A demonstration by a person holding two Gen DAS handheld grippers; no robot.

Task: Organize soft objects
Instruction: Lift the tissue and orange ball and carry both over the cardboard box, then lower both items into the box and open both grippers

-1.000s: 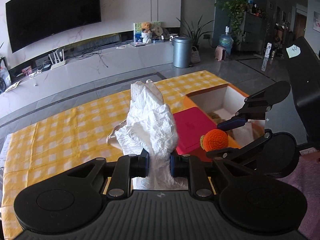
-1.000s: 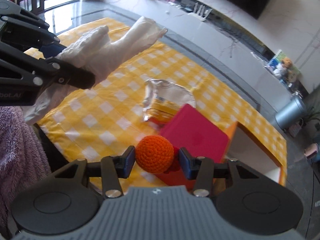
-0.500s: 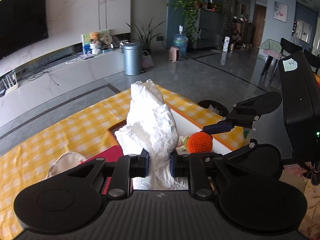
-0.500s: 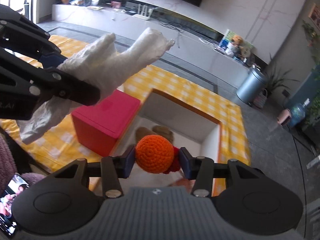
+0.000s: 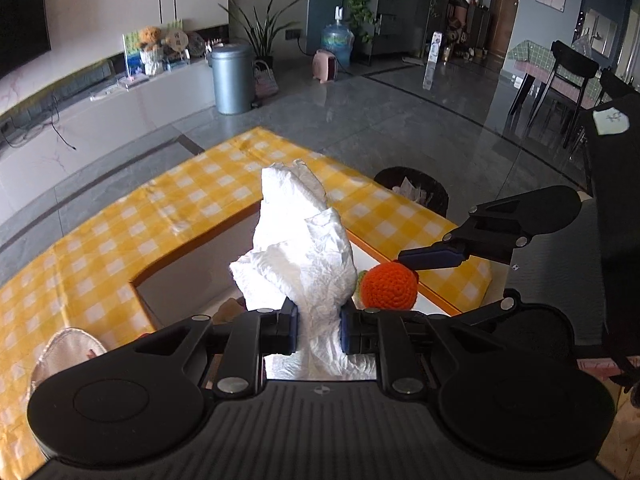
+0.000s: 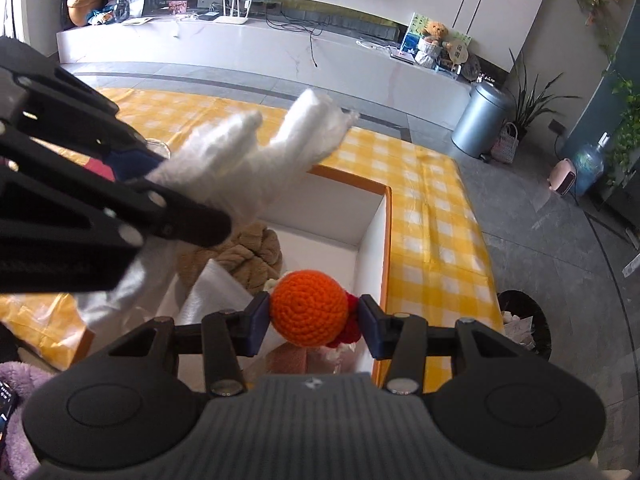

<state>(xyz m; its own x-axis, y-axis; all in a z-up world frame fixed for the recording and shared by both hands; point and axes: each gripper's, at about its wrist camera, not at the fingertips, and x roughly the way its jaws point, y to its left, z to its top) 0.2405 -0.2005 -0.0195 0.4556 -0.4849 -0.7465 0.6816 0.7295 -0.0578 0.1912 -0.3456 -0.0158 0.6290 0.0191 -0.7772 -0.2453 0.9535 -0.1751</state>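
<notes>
My left gripper (image 5: pixel 319 328) is shut on a crumpled white cloth (image 5: pixel 304 256) and holds it above the open white box with an orange rim (image 5: pixel 192 256). My right gripper (image 6: pixel 312 320) is shut on an orange crocheted ball (image 6: pixel 308 312) with a red part, above the same box (image 6: pixel 372 216). The ball (image 5: pixel 388 286) also shows in the left wrist view, just right of the cloth. The cloth (image 6: pixel 256 152) also shows in the right wrist view. Inside the box lie a brown plush item (image 6: pixel 248 256) and a white sheet (image 6: pixel 216 292).
The box sits on a table with a yellow checked cloth (image 5: pixel 120 232). A clear bag (image 5: pixel 64 352) lies at the left. A black waste bin (image 6: pixel 524 320) stands on the floor beyond the table's right edge. A purple fuzzy item (image 6: pixel 16 420) is at lower left.
Both grippers have swung right with their loads, from over the red box and clear bag to over the open white box. The grips have not changed.
</notes>
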